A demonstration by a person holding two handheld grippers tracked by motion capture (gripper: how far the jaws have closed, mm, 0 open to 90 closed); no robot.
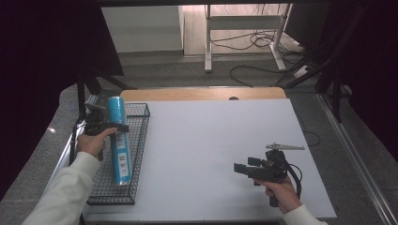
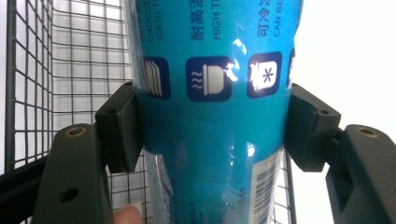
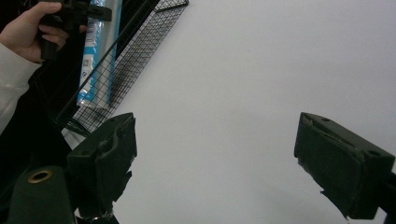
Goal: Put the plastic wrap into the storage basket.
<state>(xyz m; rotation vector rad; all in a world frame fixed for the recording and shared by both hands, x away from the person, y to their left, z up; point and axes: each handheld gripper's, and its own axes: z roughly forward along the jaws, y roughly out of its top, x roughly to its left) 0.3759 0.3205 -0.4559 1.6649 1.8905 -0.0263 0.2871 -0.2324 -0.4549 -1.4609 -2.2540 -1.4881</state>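
Observation:
A long blue roll (image 1: 119, 154) with white print and a barcode lies lengthwise in a black wire basket (image 1: 136, 140) at the table's left edge. My left gripper (image 1: 117, 127) is shut on the blue roll (image 2: 215, 102) near its far end; both pads (image 2: 122, 130) press its sides. I cannot tell whether that end is lifted off the mesh. My right gripper (image 1: 245, 165) hovers open over the bare white table (image 1: 211, 140) at the front right. Its jaws stand wide apart around nothing (image 3: 215, 158). Farther off are the roll (image 3: 95, 56), the basket (image 3: 140, 42) and the left hand (image 3: 28, 32).
The basket mesh (image 2: 70, 70) lies behind the roll. A wooden strip (image 1: 202, 93) borders the table's far edge. Beyond it are a desk frame (image 1: 209, 42) and floor cables (image 1: 256, 40). Dark curtains hang on both sides.

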